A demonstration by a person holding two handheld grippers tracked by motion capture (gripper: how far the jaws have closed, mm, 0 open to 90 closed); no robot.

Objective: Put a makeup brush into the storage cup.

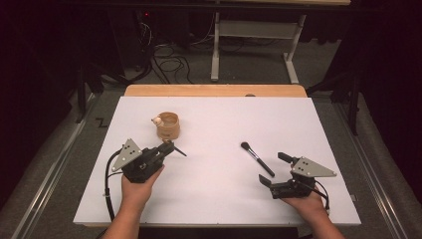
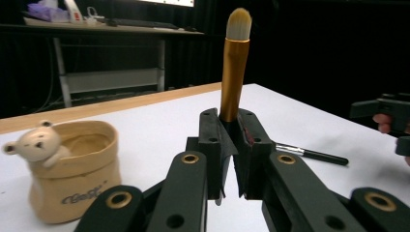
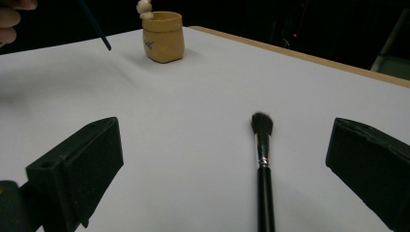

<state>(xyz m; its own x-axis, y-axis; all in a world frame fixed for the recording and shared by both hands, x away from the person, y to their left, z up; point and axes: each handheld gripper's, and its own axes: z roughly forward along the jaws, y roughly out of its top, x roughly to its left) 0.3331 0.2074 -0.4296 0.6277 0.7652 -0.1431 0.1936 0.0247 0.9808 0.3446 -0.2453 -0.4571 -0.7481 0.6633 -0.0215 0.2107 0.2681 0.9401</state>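
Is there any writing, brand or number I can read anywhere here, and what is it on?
Dark script low on the front of the tan bear cup: starts with something like "Coo", the rest too blurred to read for sure.
The same mark on the cup in the right gripper view: too small to read.
Black brush on the table: no writing visible.
Gold-handled brush: no writing visible.

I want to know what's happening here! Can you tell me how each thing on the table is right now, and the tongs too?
Left tongs: shut on the gold brush.
Gold brush: held, bristles pointing away from the tongs.
Right tongs: open, holding nothing.
Black brush: lying flat on the table, untouched.
Bear cup: upright; its inside is too hard to see.
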